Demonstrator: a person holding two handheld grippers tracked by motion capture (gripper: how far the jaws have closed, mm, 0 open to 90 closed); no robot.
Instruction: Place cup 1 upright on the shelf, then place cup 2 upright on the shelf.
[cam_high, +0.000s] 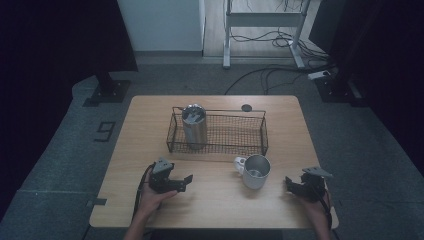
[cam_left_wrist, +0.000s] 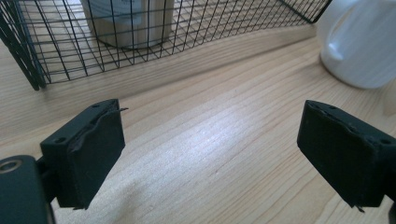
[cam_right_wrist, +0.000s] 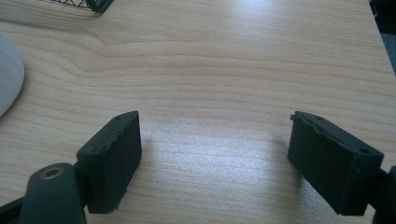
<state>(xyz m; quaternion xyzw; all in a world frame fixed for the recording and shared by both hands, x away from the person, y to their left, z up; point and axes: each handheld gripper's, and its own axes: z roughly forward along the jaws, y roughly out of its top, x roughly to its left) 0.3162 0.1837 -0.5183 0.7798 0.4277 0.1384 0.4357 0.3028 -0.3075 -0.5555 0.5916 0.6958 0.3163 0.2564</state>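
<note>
Wooden tabletop (cam_high: 150, 150), wire basket (cam_high: 220, 135) holding a steel tumbler (cam_high: 194, 125); white mug (cam_high: 256, 171) just outside.
Your left gripper (cam_high: 175, 179) and right gripper (cam_high: 296, 186) rest with jaws spread, empty; mug looks rigid, light, slick, so take its rim.

Looks like a lab or test studio: lone wooden table (cam_high: 150, 210) on grey carpet, black drapes at 9 and 3, cables (cam_high: 270, 75) at 12.
</note>
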